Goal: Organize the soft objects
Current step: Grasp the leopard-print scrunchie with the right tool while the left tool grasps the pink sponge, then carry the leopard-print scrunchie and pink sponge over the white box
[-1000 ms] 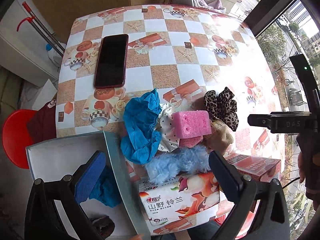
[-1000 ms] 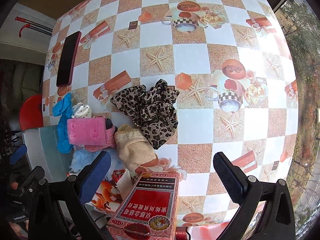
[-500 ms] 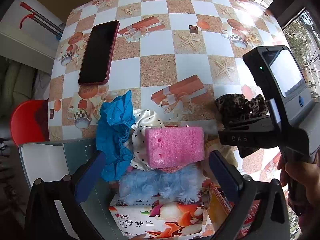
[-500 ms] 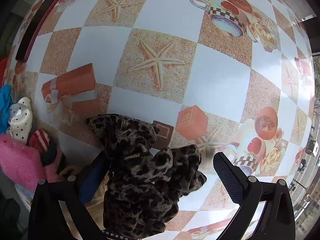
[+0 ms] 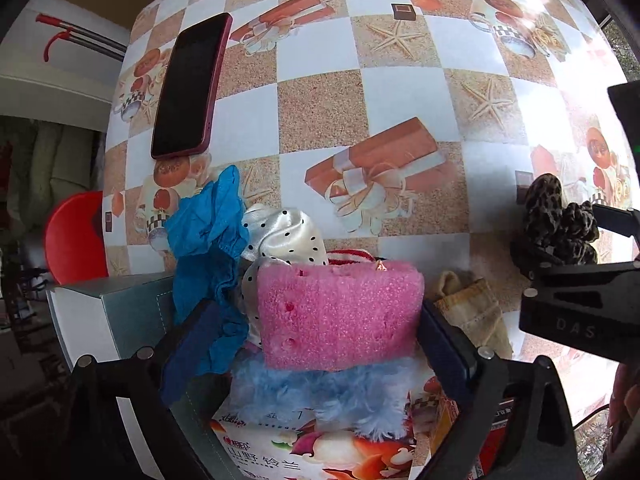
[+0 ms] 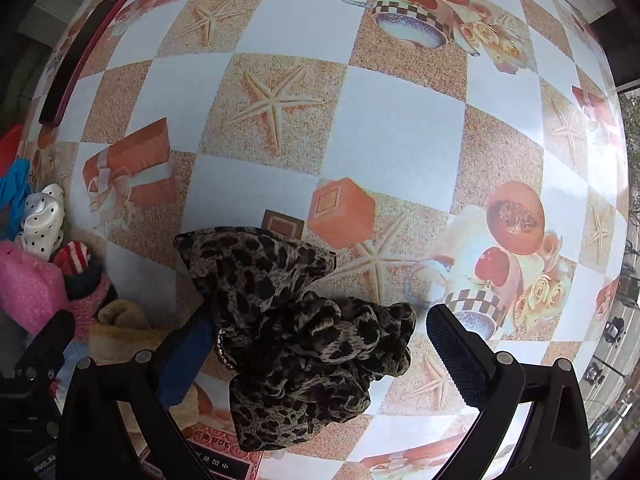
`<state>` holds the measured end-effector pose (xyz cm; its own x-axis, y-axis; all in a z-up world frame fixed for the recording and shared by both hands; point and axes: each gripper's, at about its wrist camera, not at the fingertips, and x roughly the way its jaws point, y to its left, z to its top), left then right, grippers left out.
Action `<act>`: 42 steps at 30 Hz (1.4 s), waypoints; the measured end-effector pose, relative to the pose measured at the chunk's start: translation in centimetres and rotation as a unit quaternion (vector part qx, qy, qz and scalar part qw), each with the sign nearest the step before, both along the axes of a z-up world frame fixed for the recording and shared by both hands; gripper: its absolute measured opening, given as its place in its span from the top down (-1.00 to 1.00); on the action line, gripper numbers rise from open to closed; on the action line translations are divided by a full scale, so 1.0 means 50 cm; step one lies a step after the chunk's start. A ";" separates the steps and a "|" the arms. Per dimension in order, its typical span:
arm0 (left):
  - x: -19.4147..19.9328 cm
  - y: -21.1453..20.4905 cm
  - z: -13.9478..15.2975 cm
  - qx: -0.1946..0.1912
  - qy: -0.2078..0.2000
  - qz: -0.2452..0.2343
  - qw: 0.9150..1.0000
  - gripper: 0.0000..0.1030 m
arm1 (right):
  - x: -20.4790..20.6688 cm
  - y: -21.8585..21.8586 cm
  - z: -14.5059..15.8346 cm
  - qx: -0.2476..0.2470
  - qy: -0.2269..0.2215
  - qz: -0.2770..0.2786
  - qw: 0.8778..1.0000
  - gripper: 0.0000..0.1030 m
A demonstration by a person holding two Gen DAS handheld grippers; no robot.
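Observation:
A pink sponge block (image 5: pixel 338 316) sits on top of a pile of soft things, between the pads of my left gripper (image 5: pixel 320 344), whose jaws stand wide open around it. Under it lies a light-blue fluffy piece (image 5: pixel 320 396); beside it are a blue cloth (image 5: pixel 208 240), a white polka-dot scrunchie (image 5: pixel 288 232) and a beige cloth (image 5: pixel 472 316). A leopard-print scrunchie (image 6: pixel 296 328) lies on the table between the open fingers of my right gripper (image 6: pixel 320 356). It also shows in the left wrist view (image 5: pixel 560 228).
A dark phone (image 5: pixel 188 88) lies at the far left of the checkered table (image 5: pixel 320 112). A grey-and-white box (image 5: pixel 104 316) stands at the left edge. A tissue pack (image 5: pixel 280 456) and a red carton (image 6: pixel 224 464) lie at the near edge. A red stool (image 5: pixel 72 236) stands beyond the table.
Both grippers have moved forward and down. The left one now straddles the pink sponge; the right one now straddles the leopard scrunchie.

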<state>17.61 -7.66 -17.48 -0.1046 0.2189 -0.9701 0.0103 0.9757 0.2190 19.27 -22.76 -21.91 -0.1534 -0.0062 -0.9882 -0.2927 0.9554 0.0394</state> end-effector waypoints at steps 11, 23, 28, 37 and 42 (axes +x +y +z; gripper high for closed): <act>-0.013 0.002 0.057 -0.027 -0.057 -0.030 0.998 -0.43 | -0.063 -0.094 0.054 0.058 -0.018 -0.073 0.995 0.11; -0.091 -0.007 0.185 -0.044 -0.114 -0.099 0.987 -0.43 | -0.142 -0.226 0.227 0.116 -0.073 -0.151 0.979 0.11; -0.149 -0.016 0.209 -0.061 -0.116 -0.121 0.984 -0.43 | -0.146 -0.186 0.245 0.120 -0.088 -0.175 0.973 0.11; -0.230 0.023 0.257 -0.074 -0.137 -0.137 0.978 -0.43 | -0.198 -0.101 0.343 0.123 -0.139 -0.176 0.967 0.11; -0.274 0.077 0.278 -0.077 -0.147 -0.129 0.978 -0.43 | -0.230 -0.033 0.397 0.133 -0.157 -0.158 0.966 0.11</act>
